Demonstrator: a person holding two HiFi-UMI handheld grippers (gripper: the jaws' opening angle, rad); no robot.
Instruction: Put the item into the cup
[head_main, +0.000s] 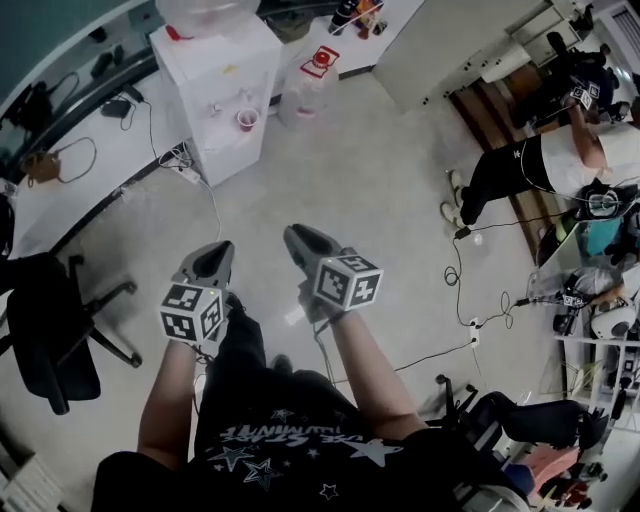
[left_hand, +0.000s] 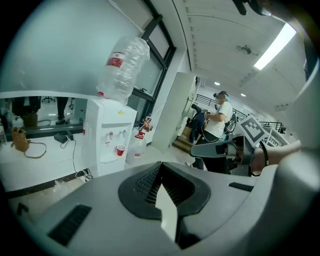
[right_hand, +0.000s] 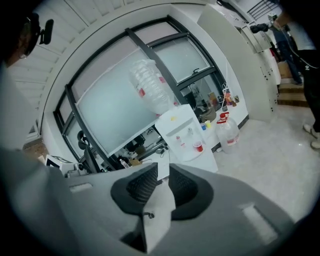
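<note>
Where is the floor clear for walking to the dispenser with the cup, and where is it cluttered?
Bare floor lies in the middle, bordered by the water dispenser with its red cup ahead. Crowded: black chair at left, cables and another person at right, a power strip and water jug at the dispenser's foot.

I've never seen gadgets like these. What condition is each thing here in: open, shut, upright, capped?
Left gripper: jaws together at the tips, shut.
Right gripper: jaws seemingly pinched on a thin white flat piece.
Small red plastic cup: upright on the white water dispenser's tray; contents not visible.
Big clear water bottle: upside down on the dispenser.
Clear jug: upright on the floor, red cap on.
</note>
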